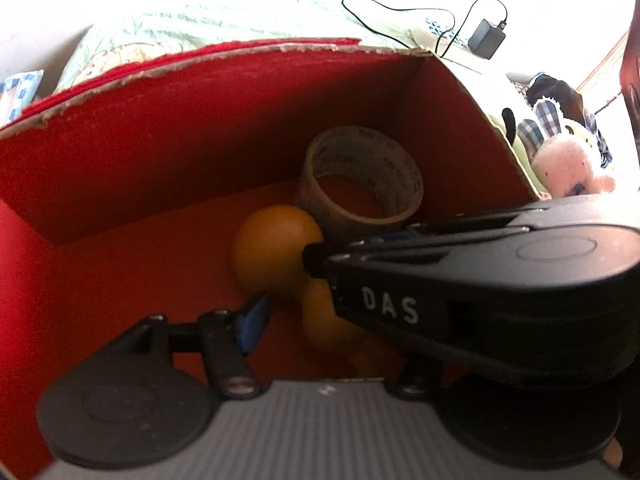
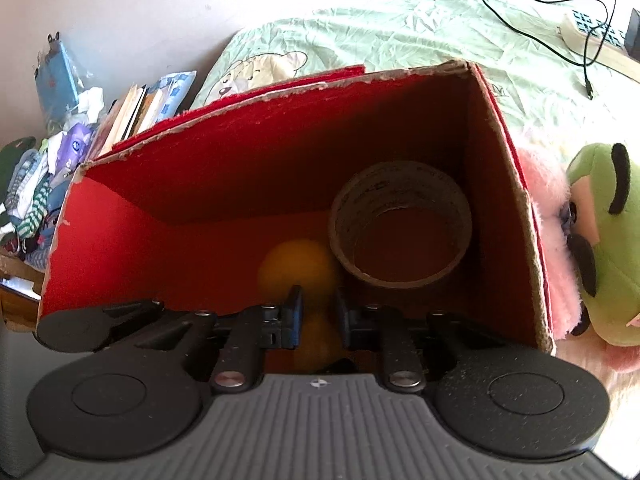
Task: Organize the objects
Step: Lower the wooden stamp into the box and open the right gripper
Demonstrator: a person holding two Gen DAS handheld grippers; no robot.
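Right gripper [image 2: 316, 316]: fingers narrow, set on either side of the neck of an orange gourd-shaped toy [image 2: 298, 268]; whether the pads press it cannot be told, since the toy is blurred there.
Left gripper [image 1: 288, 292]: one blue-padded finger [image 1: 254, 322] shows beside the toy's round end; the other finger is hidden behind the right gripper's black body, so its gap cannot be told.
Orange toy [image 1: 276, 248]: lies on the floor of the red box, its larger bulb toward the far wall, its smaller bulb toward the cameras.
Tape roll [image 2: 400, 224]: brown, lying flat with its hole up, in the far right corner of the box, touching or just beside the toy's larger bulb.
Red box [image 2: 200, 184]: open cardboard, torn upper edges, resting on a pale green printed bed sheet [image 2: 400, 36].
In the way: the right gripper's arm crosses the left wrist view and covers the toy's neck.
Outside, right: a green and pink plush toy [image 2: 600, 240] against the box wall.
Outside, far: a black cable [image 2: 560, 36] and an adapter [image 1: 486, 38] on the sheet.
Outside, left: books and heaped clothes [image 2: 44, 184].
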